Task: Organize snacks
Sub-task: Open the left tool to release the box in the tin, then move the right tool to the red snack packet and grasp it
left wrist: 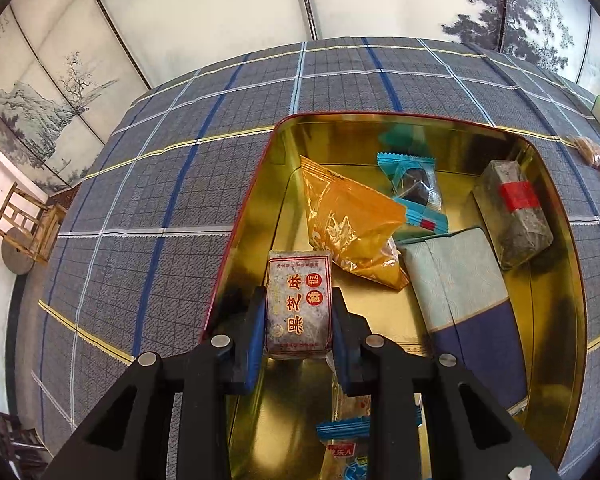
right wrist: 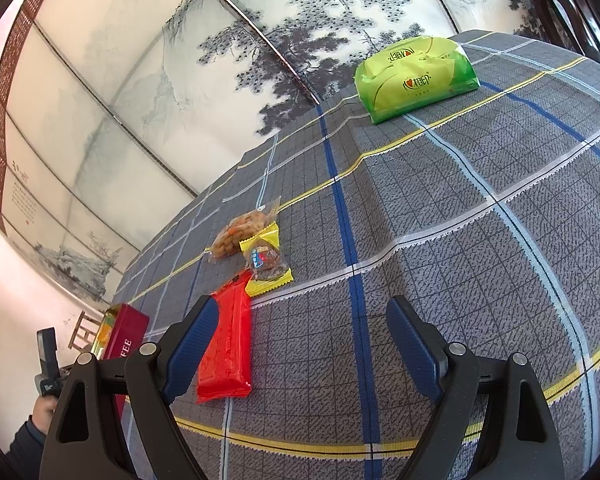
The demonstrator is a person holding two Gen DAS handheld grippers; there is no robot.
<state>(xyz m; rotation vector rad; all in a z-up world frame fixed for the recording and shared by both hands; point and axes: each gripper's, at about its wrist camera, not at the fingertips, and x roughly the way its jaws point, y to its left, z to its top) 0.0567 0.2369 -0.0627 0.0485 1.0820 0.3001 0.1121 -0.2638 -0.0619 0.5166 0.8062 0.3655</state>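
Observation:
My left gripper (left wrist: 298, 308) is shut on a grey sesame-cake packet (left wrist: 299, 304) with red characters, held over the near-left part of the gold tin (left wrist: 256, 200). Inside the tin lie an orange bag (left wrist: 352, 224), a blue-wrapped sweet (left wrist: 416, 188), a grey block with a red band (left wrist: 512, 212), a pale green and navy pack (left wrist: 464, 292) and a blue-edged wrapper (left wrist: 344, 436) under the gripper. My right gripper (right wrist: 300, 344) hangs open over the checked cloth, with a red packet (right wrist: 228, 348) beside its left finger. A yellow-wrapped snack (right wrist: 266, 260) and a clear bag of nuts (right wrist: 240, 234) lie beyond.
A green tissue pack (right wrist: 416, 76) sits far back on the table. The tin's red outer wall (right wrist: 126, 340) shows at the left of the right wrist view, with a hand and sleeve (right wrist: 36, 420) beside it. A bamboo chair (left wrist: 28, 224) stands beyond the table edge.

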